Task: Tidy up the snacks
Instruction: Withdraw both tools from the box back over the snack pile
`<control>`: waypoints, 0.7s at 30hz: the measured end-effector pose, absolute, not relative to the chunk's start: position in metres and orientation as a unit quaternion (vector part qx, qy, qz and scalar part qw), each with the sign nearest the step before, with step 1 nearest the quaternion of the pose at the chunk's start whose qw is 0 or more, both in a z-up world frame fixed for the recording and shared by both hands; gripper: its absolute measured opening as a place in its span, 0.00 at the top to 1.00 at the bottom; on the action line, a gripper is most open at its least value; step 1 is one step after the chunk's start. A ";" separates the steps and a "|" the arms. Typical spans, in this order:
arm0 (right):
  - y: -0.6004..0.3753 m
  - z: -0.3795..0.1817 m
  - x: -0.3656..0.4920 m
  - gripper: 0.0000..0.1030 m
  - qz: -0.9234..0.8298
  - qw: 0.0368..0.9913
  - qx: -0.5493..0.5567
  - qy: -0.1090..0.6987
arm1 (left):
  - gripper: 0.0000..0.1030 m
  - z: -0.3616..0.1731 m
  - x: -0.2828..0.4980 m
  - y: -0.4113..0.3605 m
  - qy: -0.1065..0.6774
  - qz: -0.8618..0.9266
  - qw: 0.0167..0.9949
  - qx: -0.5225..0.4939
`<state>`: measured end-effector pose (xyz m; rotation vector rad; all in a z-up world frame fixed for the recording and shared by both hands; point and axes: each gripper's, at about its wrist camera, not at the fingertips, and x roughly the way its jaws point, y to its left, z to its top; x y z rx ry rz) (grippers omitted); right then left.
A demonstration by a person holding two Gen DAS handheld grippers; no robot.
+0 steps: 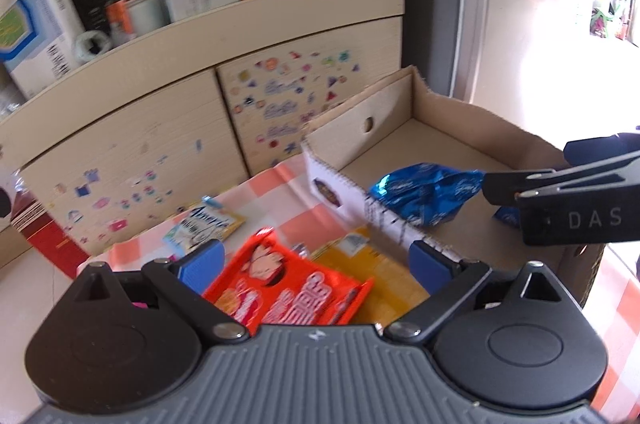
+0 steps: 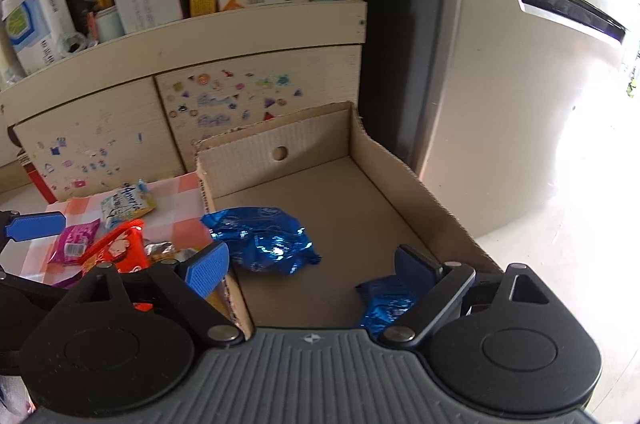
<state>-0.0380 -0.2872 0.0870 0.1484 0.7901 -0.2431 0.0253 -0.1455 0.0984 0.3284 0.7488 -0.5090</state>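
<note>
A cardboard box [image 2: 404,180] stands on the checked cloth, with two blue foil snack packs inside: a large one [image 2: 264,240] [image 1: 424,196] and a smaller one [image 2: 386,304] near my right finger. My right gripper [image 2: 316,264] is open and empty above the box. My left gripper [image 1: 316,260] is open and empty above a red snack pack [image 1: 288,288] [image 2: 120,248] and a yellow pack [image 1: 380,272] on the cloth. A yellow-white pack [image 1: 206,224] [image 2: 124,208] and a purple pack [image 2: 76,240] lie further left.
A cream cabinet [image 1: 132,144] covered in stickers stands behind the table, its shelf crowded with boxes and bottles. A pale fridge [image 2: 500,84] stands to the right. A red box [image 1: 44,236] sits at the left on the floor side.
</note>
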 end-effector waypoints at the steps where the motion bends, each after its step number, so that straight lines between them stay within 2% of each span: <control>1: -0.285 0.086 -0.038 0.09 -0.113 0.914 0.069 0.384 | 0.04 0.098 0.025 -0.141 0.361 -0.241 0.887 0.157; 21: -0.212 0.069 -0.040 0.09 0.026 0.909 0.013 0.415 | 0.03 0.082 0.029 -0.040 0.409 -0.161 0.891 0.117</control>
